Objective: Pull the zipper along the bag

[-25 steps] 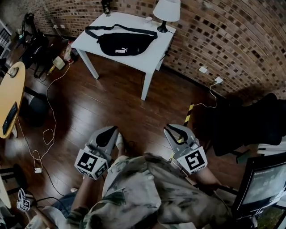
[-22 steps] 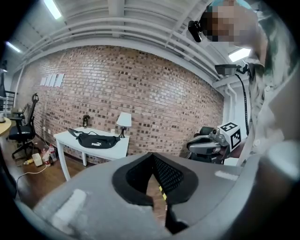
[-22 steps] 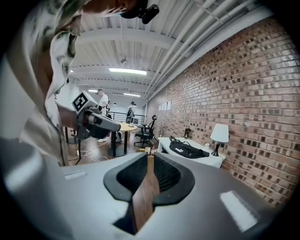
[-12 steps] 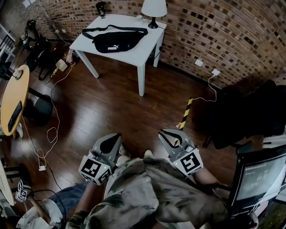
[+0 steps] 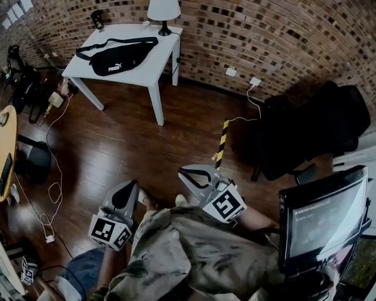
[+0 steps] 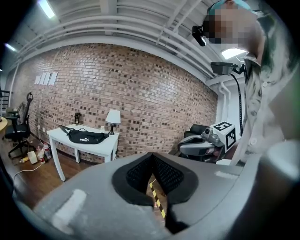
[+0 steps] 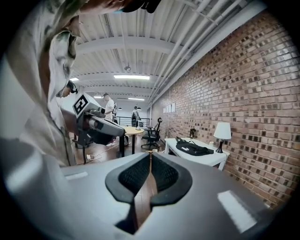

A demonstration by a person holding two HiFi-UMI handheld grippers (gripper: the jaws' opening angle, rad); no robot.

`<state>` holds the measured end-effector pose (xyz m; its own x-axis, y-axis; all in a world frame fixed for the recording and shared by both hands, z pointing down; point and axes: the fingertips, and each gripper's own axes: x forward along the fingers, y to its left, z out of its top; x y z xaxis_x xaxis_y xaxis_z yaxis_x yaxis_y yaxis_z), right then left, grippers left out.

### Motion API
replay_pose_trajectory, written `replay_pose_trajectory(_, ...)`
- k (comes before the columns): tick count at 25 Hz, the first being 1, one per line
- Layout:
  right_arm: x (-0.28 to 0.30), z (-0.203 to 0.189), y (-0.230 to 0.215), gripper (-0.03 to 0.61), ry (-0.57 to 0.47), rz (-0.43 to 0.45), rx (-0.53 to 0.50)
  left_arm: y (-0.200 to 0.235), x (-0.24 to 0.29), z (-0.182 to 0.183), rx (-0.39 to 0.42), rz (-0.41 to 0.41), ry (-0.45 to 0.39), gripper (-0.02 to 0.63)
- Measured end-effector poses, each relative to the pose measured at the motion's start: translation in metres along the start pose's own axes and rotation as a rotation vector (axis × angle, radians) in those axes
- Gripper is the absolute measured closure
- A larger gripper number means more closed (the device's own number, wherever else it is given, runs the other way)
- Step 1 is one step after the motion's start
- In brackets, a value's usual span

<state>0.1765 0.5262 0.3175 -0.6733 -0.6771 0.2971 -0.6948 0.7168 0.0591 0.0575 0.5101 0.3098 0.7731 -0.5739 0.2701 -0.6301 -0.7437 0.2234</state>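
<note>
The black waist bag (image 5: 114,57) lies flat on the white table (image 5: 157,54) against the brick wall, its strap looped along the far side. It is well apart from both grippers. The zipper is too small to make out in any view, so it can't be told whether it is open or closed.

A lamp (image 5: 163,10) stands at the table's back corner, near the bag's end.

The left gripper (image 5: 130,187) and the right gripper (image 5: 185,173) are held low, close to the person's body, over the wood floor. On each, the fingertips meet and nothing is between them; only floor shows through the gap behind the tips.

Striped tape (image 5: 220,138) and a loose cable (image 5: 53,188) lie on the floor between the person and the table. A dark chair (image 5: 305,129) and a monitor (image 5: 320,217) are on the right.

Likely risks:
- The bag sits loose, so a pull on the slider with nothing holding the fabric would probably drag the whole bag across the table.
- The pull tab is small, so closed tips could slip off it or pinch cloth instead.
- The strap could snag a jaw.
- A wide swing could knock the lamp.
- The cable is a trip hazard on the approach.
</note>
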Motion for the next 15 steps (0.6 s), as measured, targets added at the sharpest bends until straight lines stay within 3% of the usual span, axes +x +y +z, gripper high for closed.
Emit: replay_pose_trajectory(15, -0.01, 0.004, 0.007, 0.569, -0.005, -0.012, -0.035, -0.013, -0.005, 0.001, 0.002, -0.013, 0.031, 0.611)
